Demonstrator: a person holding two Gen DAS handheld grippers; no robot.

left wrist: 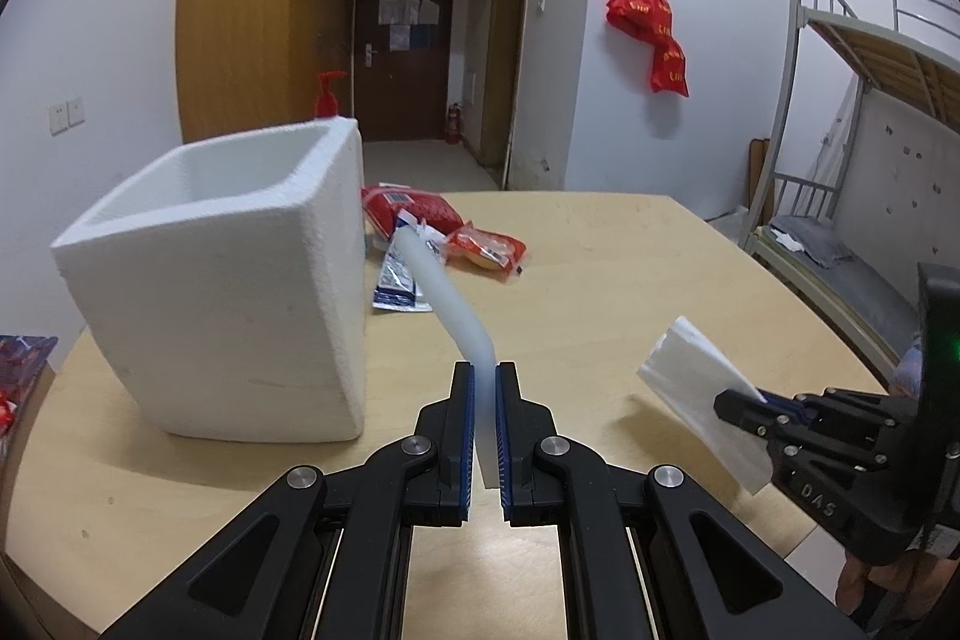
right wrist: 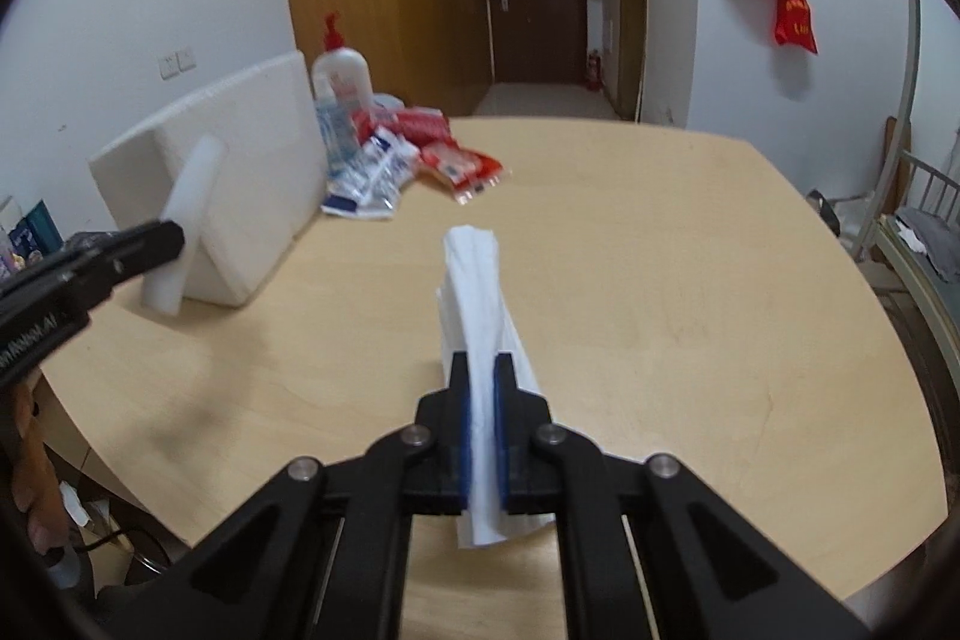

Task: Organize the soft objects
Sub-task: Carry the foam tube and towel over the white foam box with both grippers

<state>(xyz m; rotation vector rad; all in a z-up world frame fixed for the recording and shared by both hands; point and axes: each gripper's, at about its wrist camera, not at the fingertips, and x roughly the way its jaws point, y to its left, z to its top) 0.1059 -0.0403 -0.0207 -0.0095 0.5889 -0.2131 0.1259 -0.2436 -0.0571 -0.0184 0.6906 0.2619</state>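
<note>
My left gripper (left wrist: 485, 376) is shut on a white foam strip (left wrist: 441, 295) that bends up and away over the wooden table (left wrist: 600, 280); the strip also shows in the right wrist view (right wrist: 189, 214). My right gripper (right wrist: 481, 364) is shut on a folded white tissue pack (right wrist: 480, 304), held above the table; it shows at the right of the left wrist view (left wrist: 696, 394). A white foam box (left wrist: 240, 280) stands open-topped on the table, left of the left gripper, also in the right wrist view (right wrist: 240, 184).
Red snack packets (left wrist: 486, 250) and a blue-white sachet (left wrist: 396, 280) lie behind the box. A red-pump bottle (right wrist: 342, 82) stands at the box's far side. A bunk bed (left wrist: 840, 160) stands to the right, beyond the table edge.
</note>
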